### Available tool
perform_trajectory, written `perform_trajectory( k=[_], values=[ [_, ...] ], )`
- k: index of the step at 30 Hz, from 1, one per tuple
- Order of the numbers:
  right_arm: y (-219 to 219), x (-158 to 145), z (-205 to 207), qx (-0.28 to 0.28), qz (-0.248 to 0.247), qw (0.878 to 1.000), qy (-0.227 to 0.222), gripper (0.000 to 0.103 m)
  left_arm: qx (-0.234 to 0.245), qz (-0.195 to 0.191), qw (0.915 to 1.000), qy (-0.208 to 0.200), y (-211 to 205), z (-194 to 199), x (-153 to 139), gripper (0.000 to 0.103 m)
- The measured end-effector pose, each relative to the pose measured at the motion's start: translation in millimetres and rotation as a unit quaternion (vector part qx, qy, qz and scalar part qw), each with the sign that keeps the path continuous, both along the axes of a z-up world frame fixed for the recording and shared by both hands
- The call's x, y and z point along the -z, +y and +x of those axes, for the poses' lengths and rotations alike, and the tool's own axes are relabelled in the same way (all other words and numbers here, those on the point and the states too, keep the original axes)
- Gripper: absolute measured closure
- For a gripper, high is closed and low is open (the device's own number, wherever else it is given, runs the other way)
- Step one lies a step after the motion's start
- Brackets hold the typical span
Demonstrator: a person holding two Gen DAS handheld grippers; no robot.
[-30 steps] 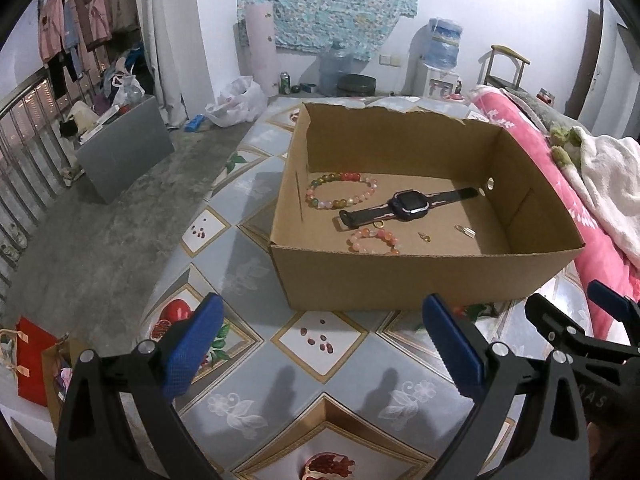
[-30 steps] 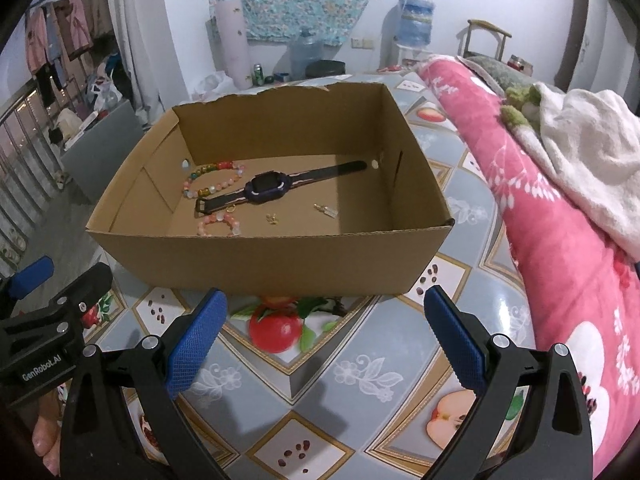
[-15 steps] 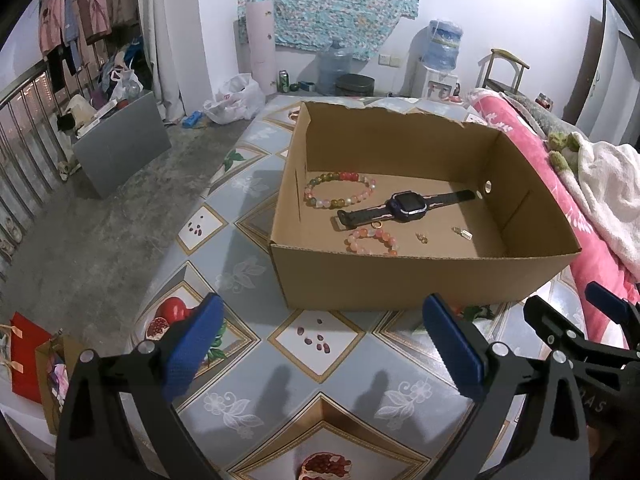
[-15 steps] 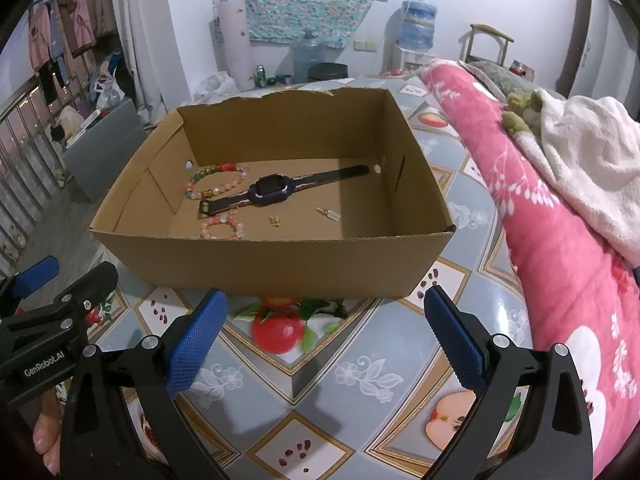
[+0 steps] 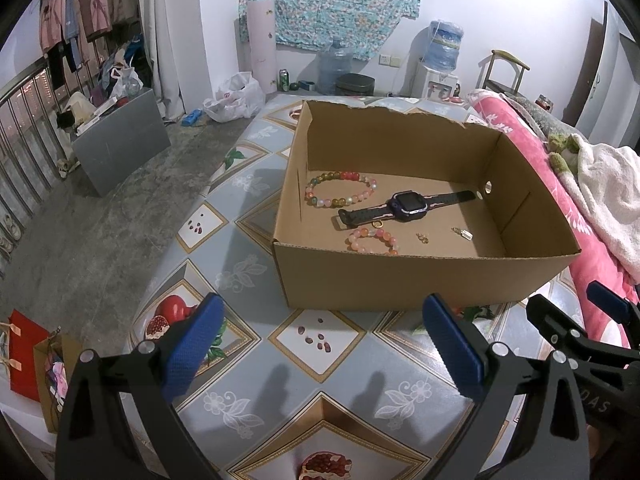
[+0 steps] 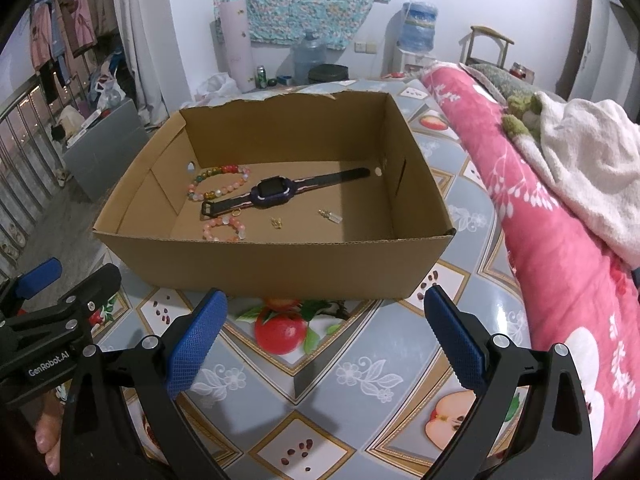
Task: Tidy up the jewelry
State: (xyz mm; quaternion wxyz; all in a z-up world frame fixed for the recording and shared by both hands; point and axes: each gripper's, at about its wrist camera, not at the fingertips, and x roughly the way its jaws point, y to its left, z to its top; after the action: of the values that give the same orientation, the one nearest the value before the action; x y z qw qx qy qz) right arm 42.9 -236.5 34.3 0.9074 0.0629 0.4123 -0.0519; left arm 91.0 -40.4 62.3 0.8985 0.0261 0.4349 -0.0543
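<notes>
From the left wrist, the left tool [image 5: 320, 344] hangs wide open with nothing between its blue pads, above the fruit-patterned vinyl worktop [image 5: 248, 264], just short of the open brown cardboard box [image 5: 420, 276]. Inside on the box floor lie a multicoloured bead bracelet [image 5: 340, 194] at the back left, a dark purple smartwatch with a black-and-pink strap [image 5: 408, 206] across the middle, a pink bead bracelet [image 5: 372, 240] near the front wall, and two tiny gold trinkets [image 5: 422, 237] to its right. Over to the right wrist: the right tool [image 6: 324, 338] also gapes wide, empty, in front of the box, with the left tool visible at the lower left edge. A rolled pink floral quilt [image 6: 560, 248] lies along the right, just beside the box.
</notes>
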Motion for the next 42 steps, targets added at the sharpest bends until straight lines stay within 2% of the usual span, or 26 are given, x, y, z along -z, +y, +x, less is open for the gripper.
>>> perform_trajectory(
  k=[42],
  values=[
    [5,-12,1,-0.011,-0.005,1.0,-0.01,0.008,-0.005,-0.006,1.0,-0.001,3,1,-2,0.005]
  ],
)
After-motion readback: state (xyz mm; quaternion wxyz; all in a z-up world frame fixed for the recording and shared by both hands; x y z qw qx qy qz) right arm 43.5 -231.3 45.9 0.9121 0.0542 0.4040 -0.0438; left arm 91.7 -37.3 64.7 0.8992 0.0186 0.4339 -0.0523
